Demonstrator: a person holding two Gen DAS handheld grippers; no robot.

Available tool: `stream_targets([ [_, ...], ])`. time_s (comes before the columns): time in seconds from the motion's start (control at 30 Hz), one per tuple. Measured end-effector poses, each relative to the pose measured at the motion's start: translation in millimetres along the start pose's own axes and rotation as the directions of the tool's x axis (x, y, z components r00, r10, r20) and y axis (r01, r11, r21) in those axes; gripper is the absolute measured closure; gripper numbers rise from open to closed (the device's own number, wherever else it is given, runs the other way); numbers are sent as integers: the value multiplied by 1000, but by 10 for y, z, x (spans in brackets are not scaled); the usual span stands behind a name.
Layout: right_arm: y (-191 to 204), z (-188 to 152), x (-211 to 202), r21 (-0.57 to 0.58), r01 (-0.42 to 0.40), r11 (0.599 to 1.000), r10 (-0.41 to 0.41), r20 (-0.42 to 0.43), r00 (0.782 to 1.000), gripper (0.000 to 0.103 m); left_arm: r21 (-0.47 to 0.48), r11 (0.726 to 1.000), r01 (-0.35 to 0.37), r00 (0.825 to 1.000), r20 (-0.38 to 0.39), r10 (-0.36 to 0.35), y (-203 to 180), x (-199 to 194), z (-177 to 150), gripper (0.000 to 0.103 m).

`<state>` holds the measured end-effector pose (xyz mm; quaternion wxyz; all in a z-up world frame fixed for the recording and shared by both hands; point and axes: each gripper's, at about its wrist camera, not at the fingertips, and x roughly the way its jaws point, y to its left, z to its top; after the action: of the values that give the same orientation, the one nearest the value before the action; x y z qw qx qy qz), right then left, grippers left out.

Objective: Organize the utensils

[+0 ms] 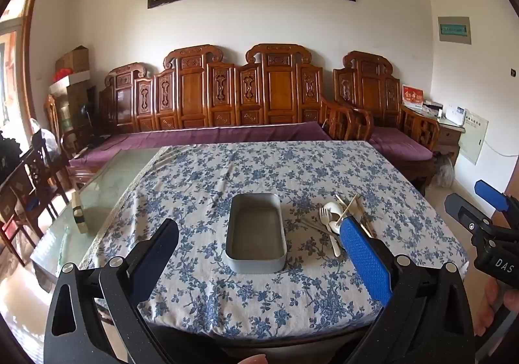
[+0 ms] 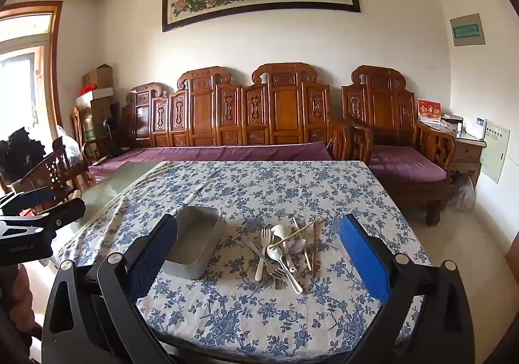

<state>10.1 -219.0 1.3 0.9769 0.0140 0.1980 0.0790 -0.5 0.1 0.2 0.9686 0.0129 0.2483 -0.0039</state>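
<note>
Floral tablecloth [image 2: 259, 188], tin [image 2: 194, 244], utensil pile [image 2: 285, 250]

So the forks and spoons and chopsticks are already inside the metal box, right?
Not quite. The metal box is empty. The forks, spoons and chopsticks lie in a heap on the flowery tablecloth, beside the box. The right wrist view shows it best.

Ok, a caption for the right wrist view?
Open right tongs hover before a utensil pile beside an empty metal tin on a floral tablecloth.
</note>
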Motion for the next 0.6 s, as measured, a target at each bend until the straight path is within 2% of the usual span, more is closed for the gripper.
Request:
stream_targets([
  [0.6,7,-2,-6,2,-2,1000,2,-3,1000,2,0,1000,2,1000,-5,-2,-6,-22,5,6],
])
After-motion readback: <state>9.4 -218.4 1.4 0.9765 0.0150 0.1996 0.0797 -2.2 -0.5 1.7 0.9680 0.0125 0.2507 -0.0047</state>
